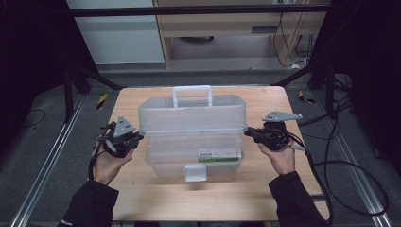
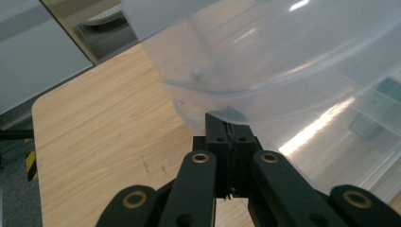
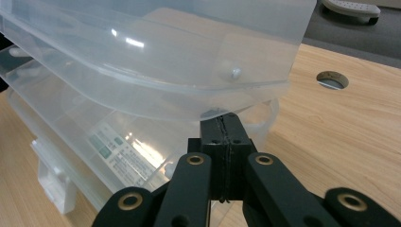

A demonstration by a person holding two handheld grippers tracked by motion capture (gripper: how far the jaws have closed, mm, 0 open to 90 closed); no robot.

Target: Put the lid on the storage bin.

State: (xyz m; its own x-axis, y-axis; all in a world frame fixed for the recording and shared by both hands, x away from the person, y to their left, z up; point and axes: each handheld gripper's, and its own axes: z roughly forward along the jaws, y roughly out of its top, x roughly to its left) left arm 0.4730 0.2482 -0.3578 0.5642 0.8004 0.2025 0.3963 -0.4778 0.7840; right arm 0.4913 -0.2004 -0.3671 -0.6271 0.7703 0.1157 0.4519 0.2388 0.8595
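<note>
Black jaws of the left gripper [image 2: 228, 142] and right gripper [image 3: 222, 137] are pressing fully together with nothing between them, their tips sitting under the raised lid [image 1: 191, 113] at each end. Slipping off that smooth edge is the risk, dropping it onto the clear plastic box [image 1: 194, 161], which is standing mid-table [image 1: 142, 194], handle up, front latch hanging loose

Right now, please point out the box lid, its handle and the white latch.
box lid [image 1: 191, 113], high view, on its clear top panel
handle [image 1: 192, 89], high view, on its top bar
white latch [image 1: 196, 173], high view, on its front tab
</note>
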